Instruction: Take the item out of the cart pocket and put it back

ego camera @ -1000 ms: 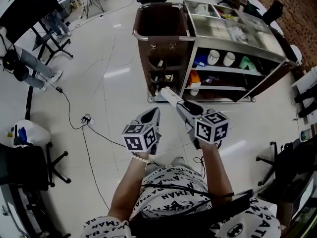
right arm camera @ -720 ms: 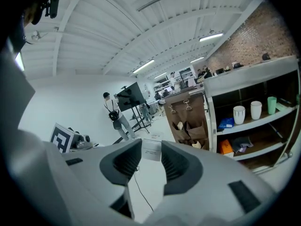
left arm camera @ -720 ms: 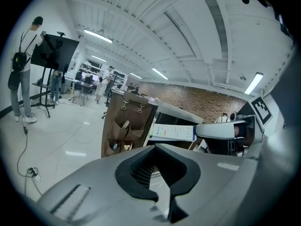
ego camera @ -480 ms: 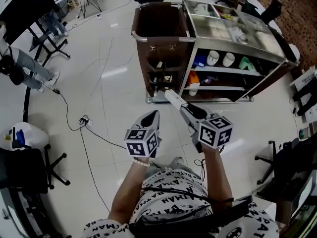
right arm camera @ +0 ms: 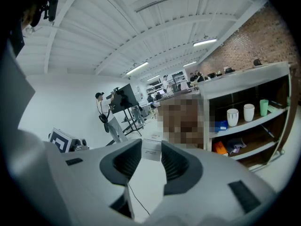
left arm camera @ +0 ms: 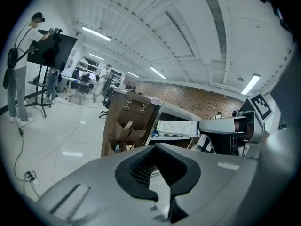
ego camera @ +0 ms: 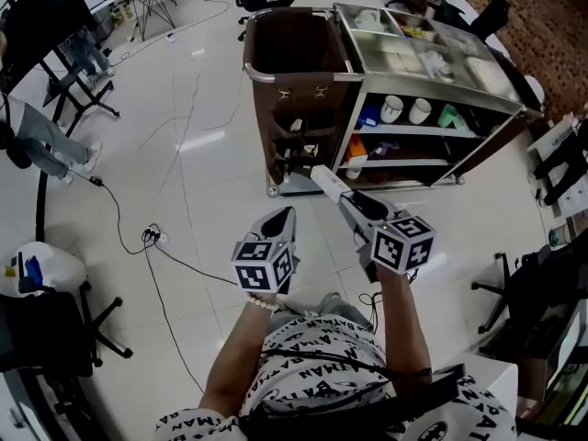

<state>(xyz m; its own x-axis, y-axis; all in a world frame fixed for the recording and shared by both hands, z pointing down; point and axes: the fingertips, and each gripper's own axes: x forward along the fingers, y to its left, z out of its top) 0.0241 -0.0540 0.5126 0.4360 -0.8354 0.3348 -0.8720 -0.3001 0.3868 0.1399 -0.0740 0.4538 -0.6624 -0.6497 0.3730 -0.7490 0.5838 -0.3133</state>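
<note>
A brown housekeeping cart point(ego camera: 303, 39) stands ahead, with brown fabric pockets point(ego camera: 296, 145) hanging on its near end. My right gripper point(ego camera: 342, 194) is shut on a flat white box point(ego camera: 323, 178) and holds it in the air just short of the pockets. In the right gripper view the box point(right arm camera: 149, 150) sits between the black pads point(right arm camera: 176, 164). My left gripper point(ego camera: 287, 214) hovers lower left of it, open and with nothing in it. The left gripper view shows the pockets point(left arm camera: 123, 131) and the box point(left arm camera: 176, 127) beyond the open left gripper point(left arm camera: 157, 166).
The cart's shelves point(ego camera: 413, 131) hold white cups point(ego camera: 392, 108), a green cup and bottles. Cables and a power strip point(ego camera: 150, 237) lie on the tiled floor at left. Office chairs point(ego camera: 55, 338) stand at the left and right edges. A person stands at a monitor stand point(left arm camera: 47, 55).
The right gripper with the box has drifted slightly right. The left gripper has hardly moved.
</note>
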